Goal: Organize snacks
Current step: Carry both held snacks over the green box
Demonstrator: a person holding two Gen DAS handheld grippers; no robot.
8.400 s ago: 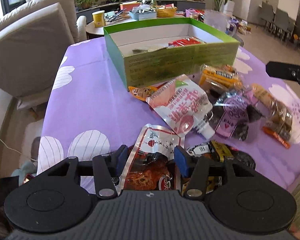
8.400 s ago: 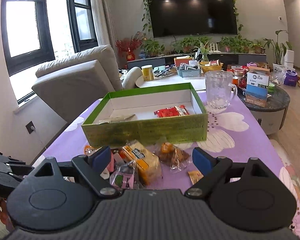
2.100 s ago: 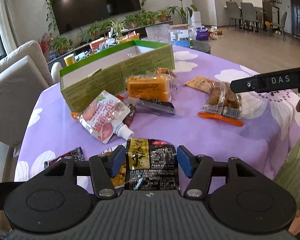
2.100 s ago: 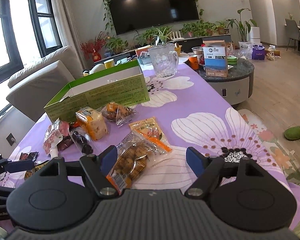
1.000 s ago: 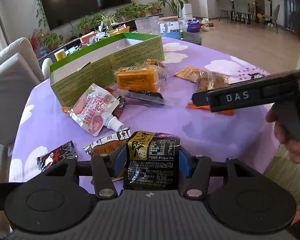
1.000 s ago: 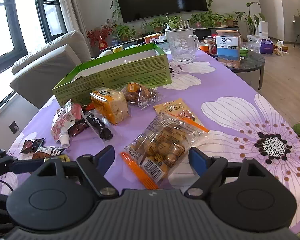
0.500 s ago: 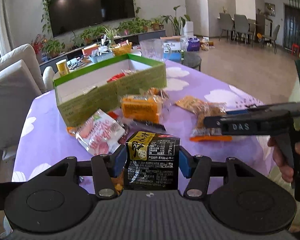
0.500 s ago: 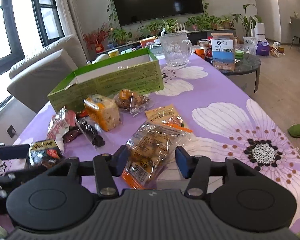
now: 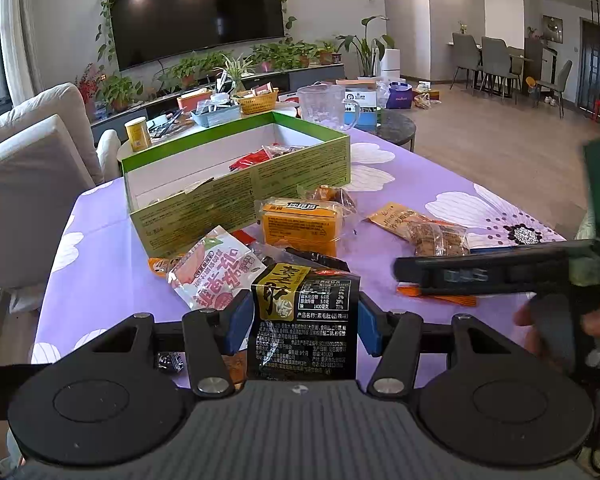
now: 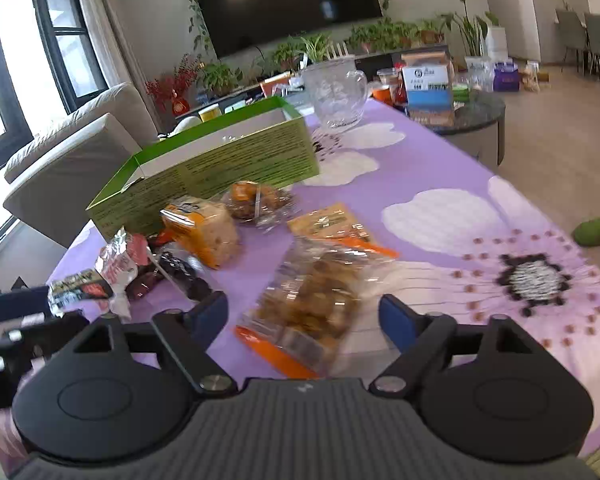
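My left gripper (image 9: 302, 322) is clamped on a black snack packet (image 9: 306, 320), held upright above the purple tablecloth (image 9: 108, 264). My right gripper (image 10: 304, 314) stands wide; its jaws have just been opening, with a clear bag of brown snacks (image 10: 314, 300) lying between the pads, none pressing on it. The green box (image 9: 236, 188) sits at 12 o'clock from the left gripper, open-topped, with red packets inside. An orange packet (image 9: 300, 226) lies just before it, a pink pouch (image 9: 216, 268) at 10 o'clock.
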